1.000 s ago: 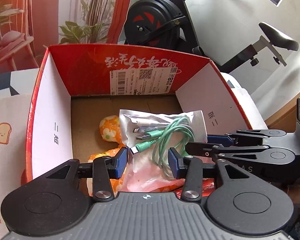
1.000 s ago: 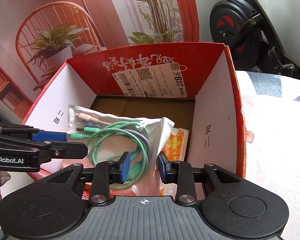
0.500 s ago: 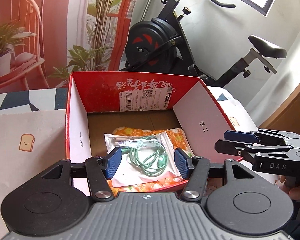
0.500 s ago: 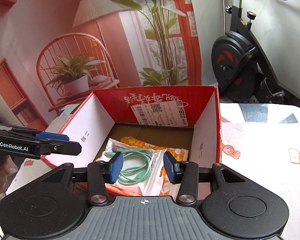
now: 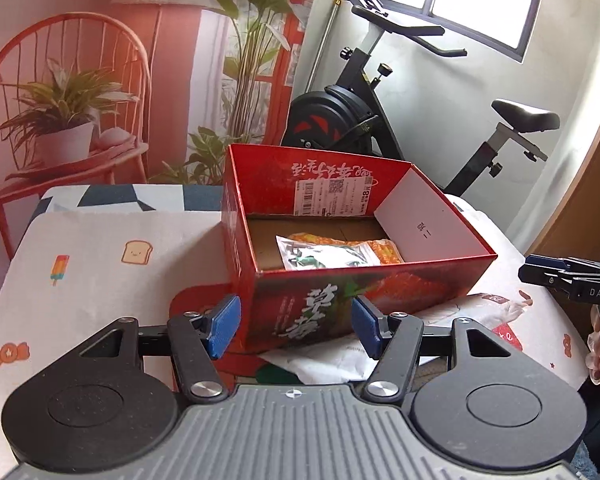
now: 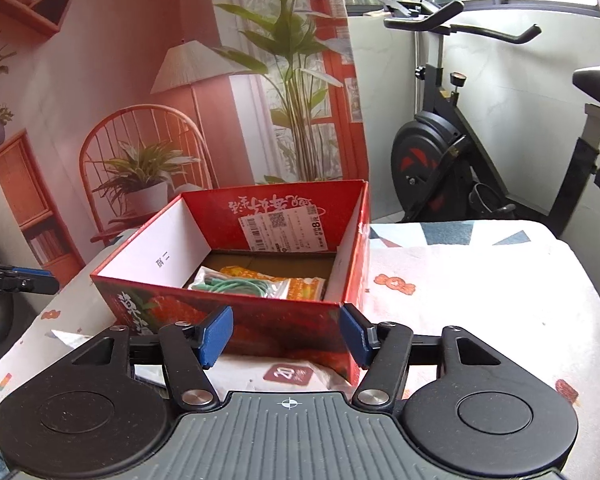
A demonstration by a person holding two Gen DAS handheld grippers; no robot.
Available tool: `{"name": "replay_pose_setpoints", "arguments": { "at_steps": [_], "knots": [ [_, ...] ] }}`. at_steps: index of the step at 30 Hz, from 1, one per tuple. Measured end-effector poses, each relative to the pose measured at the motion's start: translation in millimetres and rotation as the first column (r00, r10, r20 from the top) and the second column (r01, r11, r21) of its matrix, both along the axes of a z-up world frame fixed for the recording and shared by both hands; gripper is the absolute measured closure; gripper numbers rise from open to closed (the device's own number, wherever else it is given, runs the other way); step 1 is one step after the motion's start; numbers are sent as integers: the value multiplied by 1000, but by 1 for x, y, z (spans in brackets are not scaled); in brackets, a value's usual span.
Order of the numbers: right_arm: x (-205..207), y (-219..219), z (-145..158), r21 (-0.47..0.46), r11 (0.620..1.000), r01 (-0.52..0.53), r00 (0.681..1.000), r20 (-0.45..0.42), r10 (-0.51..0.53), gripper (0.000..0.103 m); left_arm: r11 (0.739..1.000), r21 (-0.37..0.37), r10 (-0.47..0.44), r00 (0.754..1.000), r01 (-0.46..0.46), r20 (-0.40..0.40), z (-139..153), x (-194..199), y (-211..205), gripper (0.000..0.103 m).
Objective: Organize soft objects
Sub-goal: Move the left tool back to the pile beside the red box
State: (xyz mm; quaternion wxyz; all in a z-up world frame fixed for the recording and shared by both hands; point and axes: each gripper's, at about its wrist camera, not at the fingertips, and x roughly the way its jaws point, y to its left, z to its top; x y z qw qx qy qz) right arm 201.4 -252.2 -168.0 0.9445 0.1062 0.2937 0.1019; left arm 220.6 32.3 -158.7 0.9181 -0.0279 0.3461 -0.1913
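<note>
1. I am pulling both grippers back from the box [image 5: 340,264]; a second ago my jaws were down inside it, on either side of the cable bag [image 6: 236,285], and now they are hanging on the near side of it, over the desk [image 5: 100,248].
2. My left gripper [image 5: 296,326] is opening its jaws, with nothing between them; only the box's near wall shows through the gap.
3. My right gripper [image 6: 288,336] is opening its jaws too, wider than a second ago, and they are likewise holding nothing.
4. The cable bag is lying flat on the box floor, on top of an orange pouch [image 6: 304,289], toward the right wall.
5. I am reading that as the bag's placement being finished: it is released and resting where it belongs.
6. White packets [image 5: 484,308] are lying on the desk just near and right of the box, partly under it, so I am judging they come next.
</note>
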Motion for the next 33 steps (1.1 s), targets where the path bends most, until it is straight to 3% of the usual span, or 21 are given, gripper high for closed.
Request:
{"name": "replay_pose_setpoints", "arguments": {
  "at_steps": [4, 9, 15, 20, 25, 31, 33],
  "knots": [
    [-23, -1, -10, -37, 999, -27, 999, 18, 28, 31, 1000, -20, 3, 1000, -3, 22, -6, -18, -2, 31],
    [-37, 14, -26, -115, 990, -76, 997, 5, 78, 24, 999, -12, -40, 999, 40, 16, -19, -30, -17, 30],
    [-29, 28, -44, -178, 979, -104, 995, -26, 101, 24, 996, 55, -73, 997, 73, 13, -34, -29, -31, 30],
    [-19, 32, -51, -178, 979, -102, 995, -32, 98, 24, 995, 73, -76, 997, 75, 5, -39, -24, -38, 30],
    [-18, 33, -49, -178, 977, -119, 993, -44, 113, 24, 996, 13, -90, 996, 91, -23, -34, -29, -35, 29],
    [-20, 16, -29, -78, 994, -79, 997, -4, 79, 24, 988, -152, 0, 998, -9, -55, -21, -24, -11, 28],
    [-14, 10, -23, -39, 998, -58, 998, 5, 59, 24, 984, -169, 39, 996, -51, -76, -20, -14, -9, 28]
  ]
}}
